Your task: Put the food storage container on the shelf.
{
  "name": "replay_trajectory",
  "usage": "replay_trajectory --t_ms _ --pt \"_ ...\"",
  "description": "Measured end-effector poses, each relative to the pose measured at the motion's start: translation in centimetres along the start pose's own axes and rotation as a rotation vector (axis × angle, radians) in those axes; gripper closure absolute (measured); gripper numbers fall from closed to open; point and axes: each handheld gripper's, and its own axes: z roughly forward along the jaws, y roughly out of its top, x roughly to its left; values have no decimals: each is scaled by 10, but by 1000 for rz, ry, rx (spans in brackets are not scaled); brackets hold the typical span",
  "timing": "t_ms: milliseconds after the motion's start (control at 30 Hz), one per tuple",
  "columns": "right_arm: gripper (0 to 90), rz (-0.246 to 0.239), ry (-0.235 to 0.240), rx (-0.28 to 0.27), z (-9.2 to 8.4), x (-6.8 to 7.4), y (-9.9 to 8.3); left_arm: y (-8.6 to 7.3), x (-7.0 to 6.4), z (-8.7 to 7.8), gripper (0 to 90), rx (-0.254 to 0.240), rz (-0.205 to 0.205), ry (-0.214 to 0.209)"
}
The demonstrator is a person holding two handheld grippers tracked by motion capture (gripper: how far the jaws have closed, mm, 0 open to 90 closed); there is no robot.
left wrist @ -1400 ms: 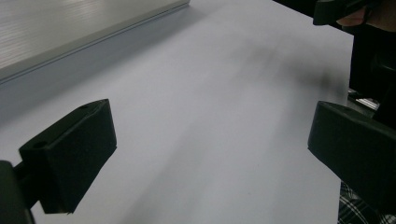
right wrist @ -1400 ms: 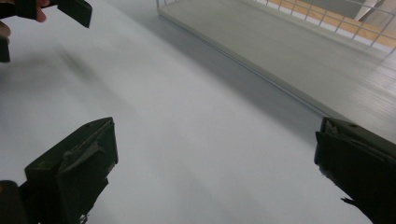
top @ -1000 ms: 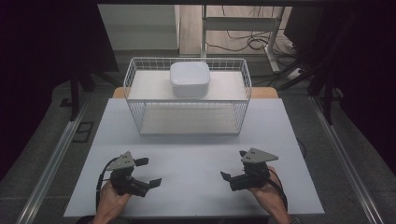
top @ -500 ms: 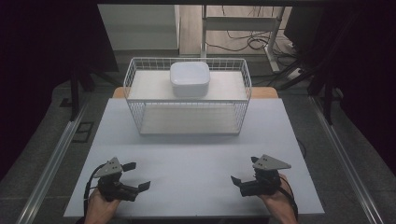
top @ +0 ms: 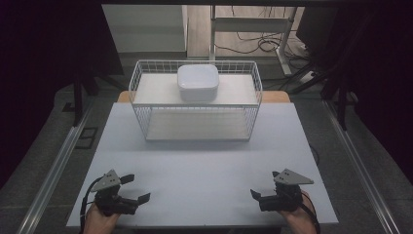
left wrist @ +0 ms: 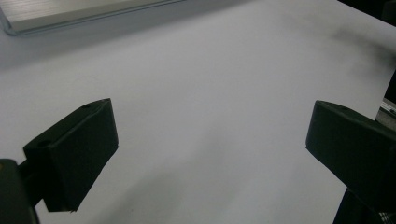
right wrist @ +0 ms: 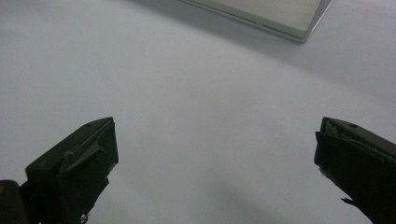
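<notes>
A white wire basket (top: 195, 127) stands at the back middle of the white table (top: 204, 165). A white, rounded square container (top: 197, 82) rests on the basket's upper shelf. My left gripper (top: 137, 188) lies low at the near left of the table, open, with nothing between its fingers. At the near right, my right gripper (top: 264, 184) is also open and holds nothing. In the left gripper view the left gripper (left wrist: 210, 135) has its jaws wide apart over bare tabletop. The right gripper view has the right gripper (right wrist: 215, 149) spread just as wide over bare tabletop.
The basket's pale lower board (left wrist: 70, 11) edges the top of the left gripper view, and the same board (right wrist: 271, 14) appears at the top right of the right gripper view. Metal rails (top: 53, 170) run along both table sides. Cables (top: 258, 44) lie on the floor behind.
Both hands have drawn back toward the near edge of the table and moved farther apart. Both grippers stayed open.
</notes>
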Motion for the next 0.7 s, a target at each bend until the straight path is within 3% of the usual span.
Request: replay_trajectory --t_ms 333,600,700 --pt "0 18 -27 62 0 1 -16 -6 1 5 17 59 -8 10" --pt "0 24 -29 131 2 1 -25 -6 5 5 13 58 -44 -5" --pt "0 21 -35 134 2 1 -25 -6 5 6 14 66 -49 -5"
